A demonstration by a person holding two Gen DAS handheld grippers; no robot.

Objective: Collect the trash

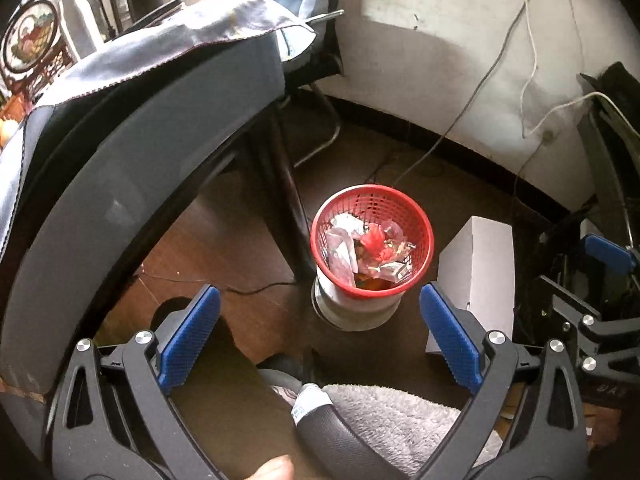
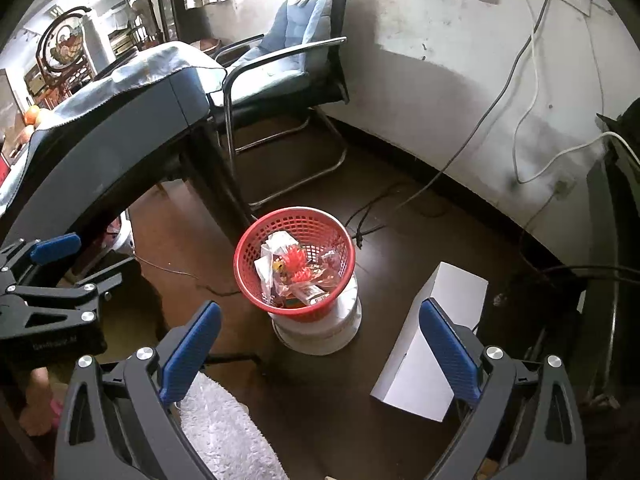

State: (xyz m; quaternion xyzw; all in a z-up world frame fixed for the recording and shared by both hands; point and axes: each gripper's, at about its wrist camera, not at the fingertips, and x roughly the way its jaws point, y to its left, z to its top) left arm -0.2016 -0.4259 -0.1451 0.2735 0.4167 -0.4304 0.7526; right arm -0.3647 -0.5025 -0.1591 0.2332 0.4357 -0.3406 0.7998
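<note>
A red mesh basket (image 1: 416, 224) (image 2: 256, 248) stands on a white bucket (image 1: 356, 312) (image 2: 320, 332) on the dark floor. It holds crumpled plastic wrappers and red trash (image 1: 372, 246) (image 2: 294, 268). My left gripper (image 1: 320, 336) hovers above and in front of the basket, open, with nothing between its blue pads (image 1: 192, 336). My right gripper (image 2: 320, 344) is also open and empty, above the floor just right of the basket. The right gripper shows at the right edge (image 1: 604, 248) of the left wrist view, and the left gripper at the left edge (image 2: 56, 248) of the right wrist view.
A white box (image 1: 480, 264) (image 2: 440, 320) lies right of the basket. A dark table with a blue cloth (image 1: 140, 100) (image 2: 120, 120) stands left, a chair with a blue cushion (image 2: 288, 48) behind. Cables (image 2: 500, 100) run along the wall and floor. A fluffy grey fabric (image 1: 400, 420) (image 2: 224, 428) sits below.
</note>
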